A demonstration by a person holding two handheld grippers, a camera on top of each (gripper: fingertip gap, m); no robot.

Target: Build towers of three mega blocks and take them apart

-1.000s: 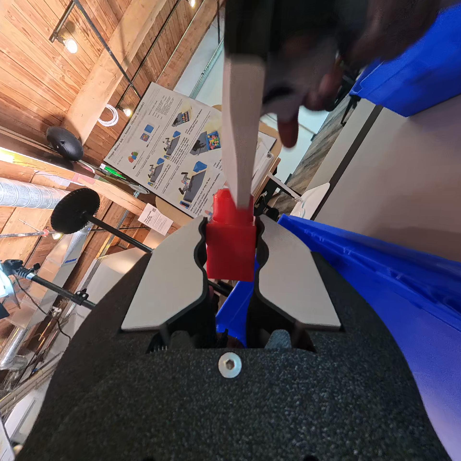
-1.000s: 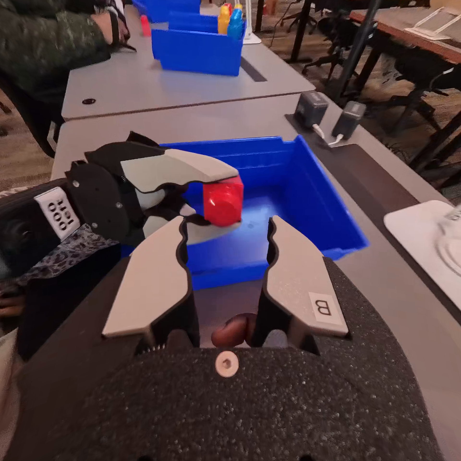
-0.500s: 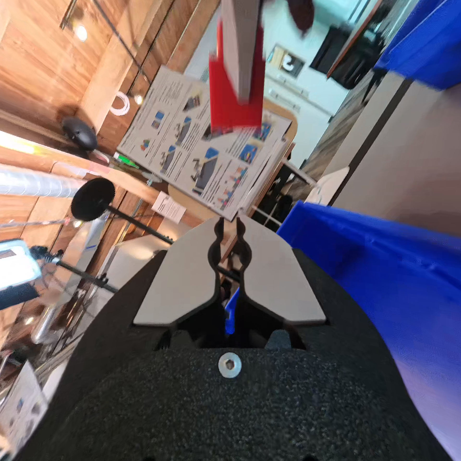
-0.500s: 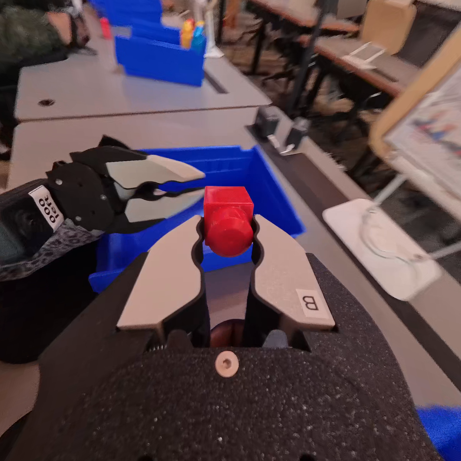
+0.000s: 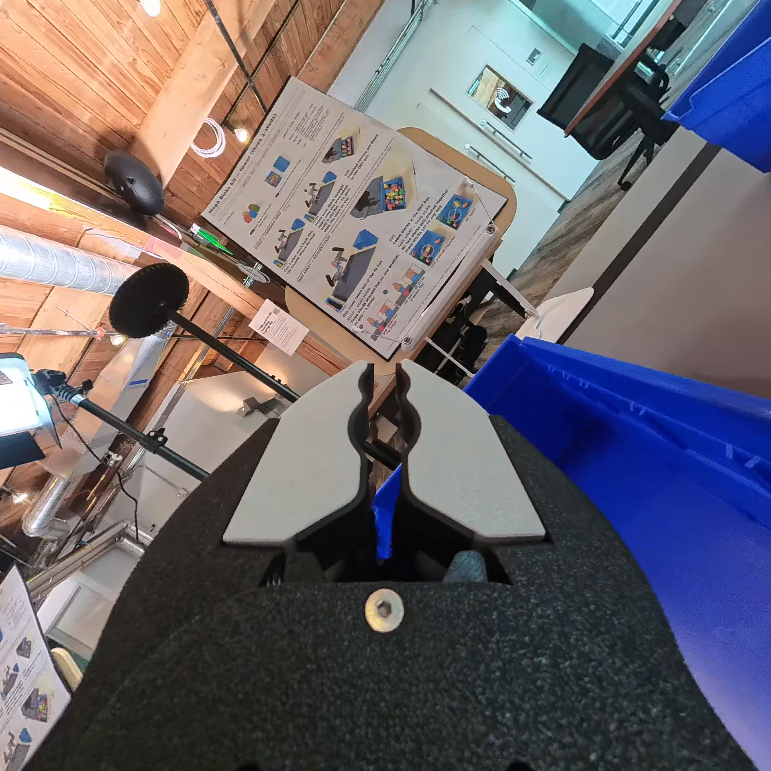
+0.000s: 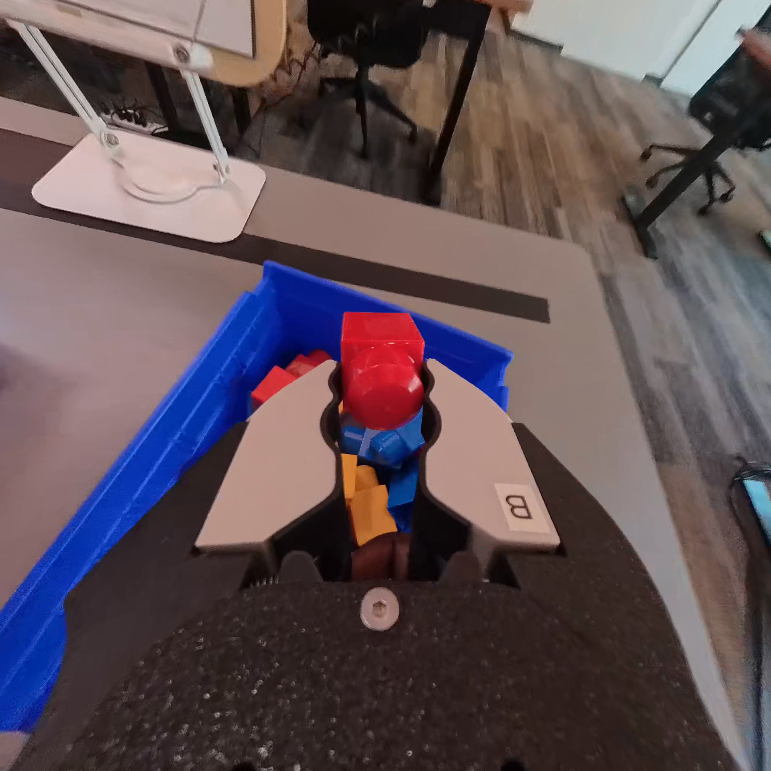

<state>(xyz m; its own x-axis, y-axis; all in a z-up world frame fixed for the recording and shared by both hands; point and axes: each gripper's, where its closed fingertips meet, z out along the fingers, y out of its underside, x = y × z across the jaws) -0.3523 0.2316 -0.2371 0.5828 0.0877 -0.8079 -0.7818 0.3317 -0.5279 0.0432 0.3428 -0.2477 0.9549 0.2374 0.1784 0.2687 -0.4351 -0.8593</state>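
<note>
The grey table (image 6: 125,292) carries a blue bin (image 6: 175,421) set near its right edge, within easy reach of the right gripper (image 6: 381,377), which hangs over the bin's far end. The bin holds loose blocks, red at its far left, blue and yellow nearer, so it looks like the place where taken-apart pieces are dropped. A white stand base (image 6: 150,192) sits far left on the table, well apart from the bin. The right gripper is clenched on a red block (image 6: 381,367), its stud pointing back at the camera and its square body jutting beyond the tips; held this way the block can fall straight into the pile once the jaws part, which seems the likely step. The left gripper (image 5: 383,375) grasps nothing, its tips nearly together with a thin gap, tilted up beside another blue bin (image 5: 626,459) toward a poster (image 5: 354,233), probably just waiting.
</note>
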